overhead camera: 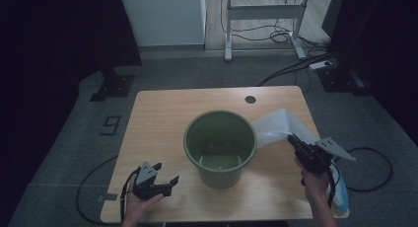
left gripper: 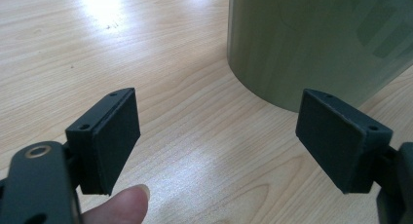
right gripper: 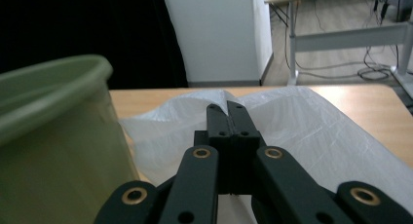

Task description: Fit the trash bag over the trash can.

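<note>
Table (overhead camera: 157, 108): green bin (overhead camera: 220, 147) mid-front, bare wood toward far and left edges. White bag (overhead camera: 278, 126) near right edge. Right gripper (right gripper: 227, 107), jaws pinched on bag's edge. Left gripper (left gripper: 216, 143), front-left corner: jaws wide, empty, just short of bin's wall.

Wooden table (overhead camera: 162, 118); white desk frame (overhead camera: 263, 12), floor cables (overhead camera: 296, 69) behind
</note>
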`<state>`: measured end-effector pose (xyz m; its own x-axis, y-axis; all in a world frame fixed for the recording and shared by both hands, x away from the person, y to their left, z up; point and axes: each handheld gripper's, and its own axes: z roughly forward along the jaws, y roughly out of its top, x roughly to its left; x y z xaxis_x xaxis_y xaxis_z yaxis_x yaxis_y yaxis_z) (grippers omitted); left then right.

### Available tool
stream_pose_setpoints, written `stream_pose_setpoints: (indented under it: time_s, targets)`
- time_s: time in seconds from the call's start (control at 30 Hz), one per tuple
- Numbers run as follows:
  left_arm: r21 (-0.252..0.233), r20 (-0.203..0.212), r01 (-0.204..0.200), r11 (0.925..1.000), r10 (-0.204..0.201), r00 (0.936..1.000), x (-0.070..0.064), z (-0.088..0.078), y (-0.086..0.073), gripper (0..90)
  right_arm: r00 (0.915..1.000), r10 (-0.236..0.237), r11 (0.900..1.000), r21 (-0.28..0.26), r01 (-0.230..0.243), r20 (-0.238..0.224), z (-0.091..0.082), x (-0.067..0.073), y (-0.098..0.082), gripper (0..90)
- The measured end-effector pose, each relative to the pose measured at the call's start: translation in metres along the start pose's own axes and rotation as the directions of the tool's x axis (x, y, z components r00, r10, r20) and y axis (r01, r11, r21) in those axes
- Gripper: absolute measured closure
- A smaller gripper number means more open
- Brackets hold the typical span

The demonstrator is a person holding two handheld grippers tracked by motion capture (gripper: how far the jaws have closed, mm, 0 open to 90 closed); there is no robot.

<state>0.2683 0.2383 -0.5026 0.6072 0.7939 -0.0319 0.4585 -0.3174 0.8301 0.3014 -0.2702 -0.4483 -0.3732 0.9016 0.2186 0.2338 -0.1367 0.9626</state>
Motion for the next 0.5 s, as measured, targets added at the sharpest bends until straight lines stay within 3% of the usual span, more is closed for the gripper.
stream_pose_setpoints:
  time_s: [0.23,0.4,0.5]
  targets:
    - [-0.008,-0.014,0.019,0.9998,-0.02,0.9997,0.006,-0.003,-0.002,15.8,0.9996,-0.022,0.998,-0.066,0.021,-0.016,-0.011,0.012,0.027,88.8]
    - [-0.016,-0.015,0.03,0.9994,-0.03,0.9994,0.009,-0.006,-0.003,15.9,0.9983,-0.057,0.991,-0.122,0.055,-0.013,-0.021,0.025,0.062,88.7]
    - [-0.021,-0.014,0.034,0.9992,-0.034,0.9993,0.01,-0.007,-0.003,15.9,0.9979,-0.063,0.988,-0.142,0.06,-0.017,-0.025,0.029,0.072,88.8]
